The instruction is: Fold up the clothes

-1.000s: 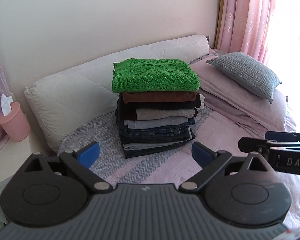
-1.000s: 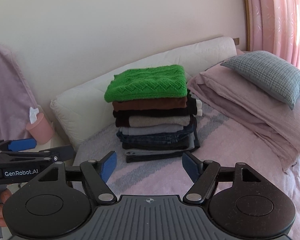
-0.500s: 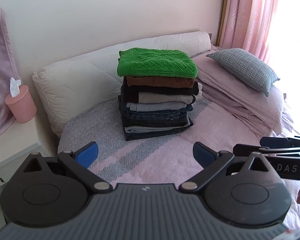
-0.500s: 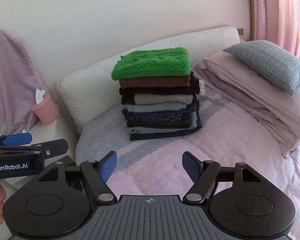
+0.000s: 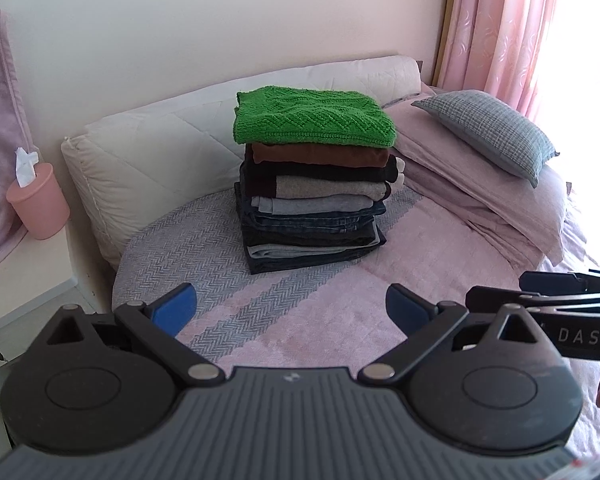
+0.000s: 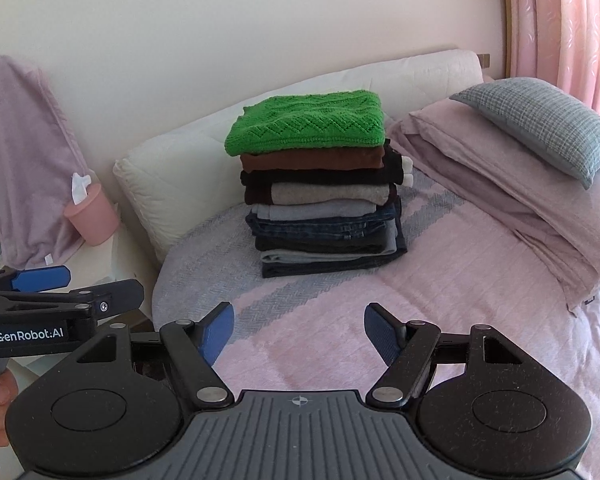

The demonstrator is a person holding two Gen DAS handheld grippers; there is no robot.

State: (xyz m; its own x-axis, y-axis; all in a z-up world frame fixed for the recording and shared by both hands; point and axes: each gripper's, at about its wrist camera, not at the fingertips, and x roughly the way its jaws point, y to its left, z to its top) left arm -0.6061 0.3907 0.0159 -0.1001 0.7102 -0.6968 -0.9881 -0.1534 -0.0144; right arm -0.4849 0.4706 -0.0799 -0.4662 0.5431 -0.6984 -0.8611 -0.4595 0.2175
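You're in a home bedroom: a pink-covered bed (image 5: 440,280) ahead, a grey pillow (image 5: 496,128) at two o'clock, pink curtains (image 5: 512,28) beyond it, a tissue cup (image 5: 40,200) at ten o'clock.

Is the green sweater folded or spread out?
Folded. The green sweater lies as a neat flat rectangle on top of the clothes pile.

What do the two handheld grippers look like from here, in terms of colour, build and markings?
Both are matte black. The left gripper and right gripper each have two angled linkage arms with silver pivot pins, blue pads on the fingertips, round black discs either side and a ribbed grey body. Seen side-on, the left gripper carries a "GenRobot:AI" label and the right shows the letters "DAS". No cables or sleeves show.
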